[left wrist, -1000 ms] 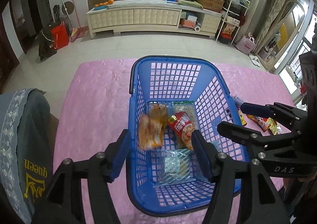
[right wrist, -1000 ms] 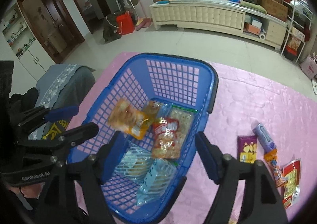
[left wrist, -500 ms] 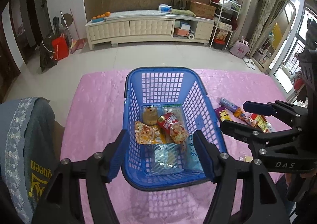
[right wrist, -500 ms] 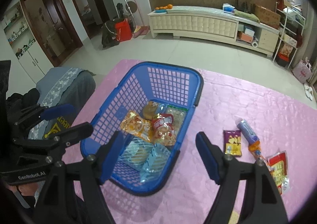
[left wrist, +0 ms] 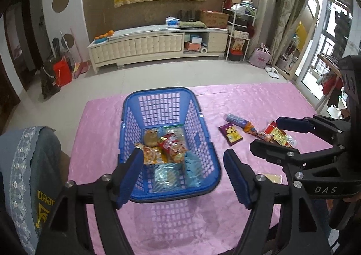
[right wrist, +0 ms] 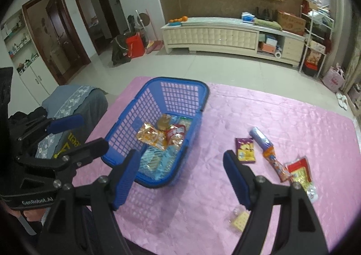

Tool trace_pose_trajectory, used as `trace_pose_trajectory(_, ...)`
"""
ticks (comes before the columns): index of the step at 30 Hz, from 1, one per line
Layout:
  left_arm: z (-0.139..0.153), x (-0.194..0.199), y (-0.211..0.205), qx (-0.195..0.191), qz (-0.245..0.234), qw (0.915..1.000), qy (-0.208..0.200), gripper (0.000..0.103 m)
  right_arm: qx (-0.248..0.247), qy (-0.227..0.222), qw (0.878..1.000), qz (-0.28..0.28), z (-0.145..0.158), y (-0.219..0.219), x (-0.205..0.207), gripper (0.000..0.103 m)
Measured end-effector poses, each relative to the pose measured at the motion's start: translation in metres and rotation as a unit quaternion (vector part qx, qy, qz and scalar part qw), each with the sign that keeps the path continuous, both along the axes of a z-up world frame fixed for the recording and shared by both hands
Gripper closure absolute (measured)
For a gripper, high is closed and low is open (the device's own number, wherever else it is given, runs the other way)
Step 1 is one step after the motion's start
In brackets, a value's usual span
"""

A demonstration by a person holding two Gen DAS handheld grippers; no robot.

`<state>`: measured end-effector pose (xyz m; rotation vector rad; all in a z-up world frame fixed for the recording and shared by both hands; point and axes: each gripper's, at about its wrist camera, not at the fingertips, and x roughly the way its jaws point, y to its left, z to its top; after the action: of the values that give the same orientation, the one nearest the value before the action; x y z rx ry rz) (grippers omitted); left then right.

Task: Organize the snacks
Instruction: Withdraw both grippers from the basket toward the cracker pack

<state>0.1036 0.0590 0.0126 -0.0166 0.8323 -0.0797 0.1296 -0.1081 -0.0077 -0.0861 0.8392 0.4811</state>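
Observation:
A blue plastic basket [left wrist: 204, 133] [right wrist: 126, 131] stands on the pink tablecloth and holds several snack packets, among them an orange packet [left wrist: 151, 153] [right wrist: 151, 136] and a red one [left wrist: 174, 145]. My left gripper [left wrist: 183, 178] is open and empty, above the basket's near end. My right gripper [right wrist: 181, 177] is open and empty, just right of the basket. On the cloth to the right lie a purple packet [right wrist: 245, 150], a blue and orange tube [right wrist: 267, 149], a red and yellow packet [right wrist: 301, 172] and a small cracker pack [right wrist: 240, 221].
The pink cloth [right wrist: 282, 119] covers the table. A grey cushioned chair [left wrist: 24, 164] stands at the left edge. Beyond the table are a tiled floor and a long white cabinet [left wrist: 158, 45].
Both grippers have drawn back and up from the basket. The orange packet, in the air over the basket a second ago, now lies inside it. More of the table shows.

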Motion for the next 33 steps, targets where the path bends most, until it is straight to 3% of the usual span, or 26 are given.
trace_pose_trajectory(17,0.003,-0.014,-0.085,0.003,-0.059,0.9982,-0.008,0.031,-0.001,-0.013,0.998,-0.056,0.005,-0.082,-0.042,0.023)
trace_pose_trajectory(33,-0.035,-0.002,-0.158,0.01,-0.114,0.9932,0.022,0.026,-0.014,0.009,0.994,-0.109,-0.027,-0.161,-0.045,0.011)
